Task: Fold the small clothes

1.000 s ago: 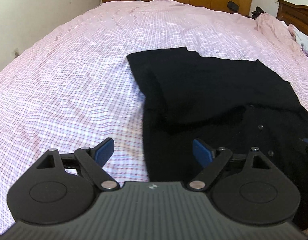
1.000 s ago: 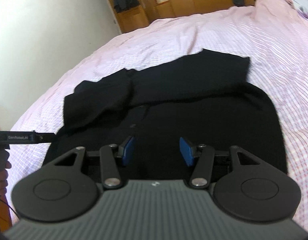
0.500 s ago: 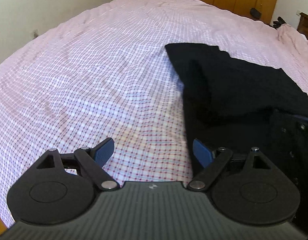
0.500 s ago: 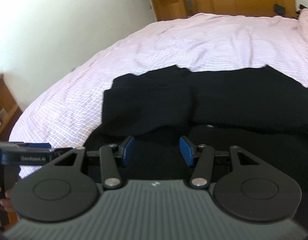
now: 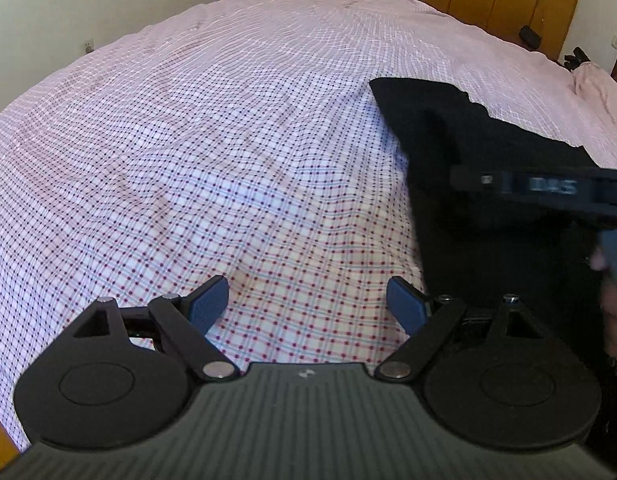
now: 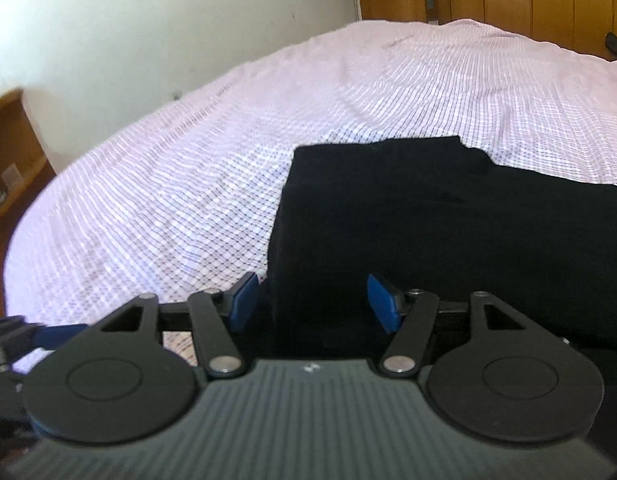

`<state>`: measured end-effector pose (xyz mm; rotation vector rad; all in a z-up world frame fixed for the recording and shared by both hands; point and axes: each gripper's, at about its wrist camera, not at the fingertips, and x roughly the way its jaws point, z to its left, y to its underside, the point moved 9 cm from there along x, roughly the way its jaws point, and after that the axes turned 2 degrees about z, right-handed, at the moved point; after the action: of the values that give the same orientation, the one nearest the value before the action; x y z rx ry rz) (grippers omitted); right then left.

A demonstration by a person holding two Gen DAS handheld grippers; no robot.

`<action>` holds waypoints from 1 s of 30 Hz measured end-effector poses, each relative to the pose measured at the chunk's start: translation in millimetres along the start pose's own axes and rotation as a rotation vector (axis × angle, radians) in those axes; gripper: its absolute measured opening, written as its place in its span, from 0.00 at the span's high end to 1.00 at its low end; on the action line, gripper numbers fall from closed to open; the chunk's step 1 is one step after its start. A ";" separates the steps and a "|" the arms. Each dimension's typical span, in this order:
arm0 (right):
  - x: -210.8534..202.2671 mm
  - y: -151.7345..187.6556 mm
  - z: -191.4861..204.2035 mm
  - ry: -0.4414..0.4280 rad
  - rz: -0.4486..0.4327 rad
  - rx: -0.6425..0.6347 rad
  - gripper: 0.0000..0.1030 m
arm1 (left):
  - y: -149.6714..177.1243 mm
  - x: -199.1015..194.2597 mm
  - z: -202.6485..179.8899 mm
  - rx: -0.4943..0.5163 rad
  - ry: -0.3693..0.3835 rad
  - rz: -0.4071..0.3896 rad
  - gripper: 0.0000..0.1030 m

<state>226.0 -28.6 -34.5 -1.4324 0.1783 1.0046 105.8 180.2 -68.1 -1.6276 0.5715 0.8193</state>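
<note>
Partly folded black garment [image 6: 448,216] lies flat.

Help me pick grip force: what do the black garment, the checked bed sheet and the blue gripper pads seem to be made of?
Black garment: soft matte fabric, possibly knit or fleece; it shows no sheen, and the weave is unreadable.
Checked bed sheet: thin woven cloth, likely cotton; it shows a fine printed grid and shallow wrinkles.
Blue pads: probably rubber or soft plastic, smooth and dull.
</note>
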 end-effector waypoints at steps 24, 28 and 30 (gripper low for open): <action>-52.9 -34.0 -44.7 -0.002 -0.168 0.106 0.91 | -22.3 8.9 -23.3 0.053 0.056 -0.024 0.14; -86.0 -43.7 -80.6 0.038 -0.226 0.151 0.91 | -39.7 16.0 -44.1 0.108 0.061 -0.043 0.14; -101.4 -43.6 -102.3 0.075 -0.250 0.171 0.91 | -46.5 20.5 -54.7 0.137 0.062 -0.050 0.14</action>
<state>240.2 -156.9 42.9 -1.3004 0.1325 0.7153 164.7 138.1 -49.7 -1.5400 0.6149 0.6797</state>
